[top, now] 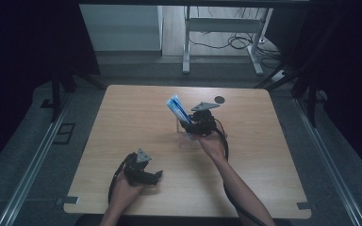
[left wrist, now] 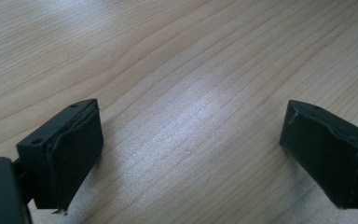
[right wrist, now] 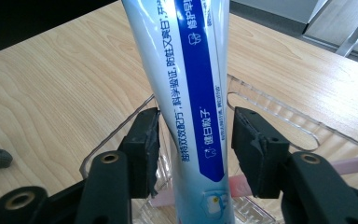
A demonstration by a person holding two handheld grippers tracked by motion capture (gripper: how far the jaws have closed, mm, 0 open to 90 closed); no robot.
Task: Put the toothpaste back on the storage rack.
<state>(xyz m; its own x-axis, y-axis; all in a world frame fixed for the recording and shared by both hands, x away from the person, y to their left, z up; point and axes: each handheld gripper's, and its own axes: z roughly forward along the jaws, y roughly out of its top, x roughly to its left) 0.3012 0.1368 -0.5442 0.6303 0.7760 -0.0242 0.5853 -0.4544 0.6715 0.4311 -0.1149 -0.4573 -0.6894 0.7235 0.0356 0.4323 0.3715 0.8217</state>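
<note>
Toothpaste tube stood upright in clear organizer, between right gripper jaws (apart, not pressing). Left gripper, wide open, well apart from organizer.

- Light wood-grain tabletop: left half and far left corner bare, free to pass.
- Clear plastic open-top bin sits mid-tabletop; its walls block low sideways moves there.
- White-and-blue toothpaste tube stands tilted in the bin, between the right gripper jaws; small gaps show both sides, pads not pressing.
- Pink stick-like item lies in the bin bottom, behind the tube.
- Small dark round disc near the far edge, just beyond the bin.
- Left gripper jaws wide apart over bare wood near the front edge.
</note>
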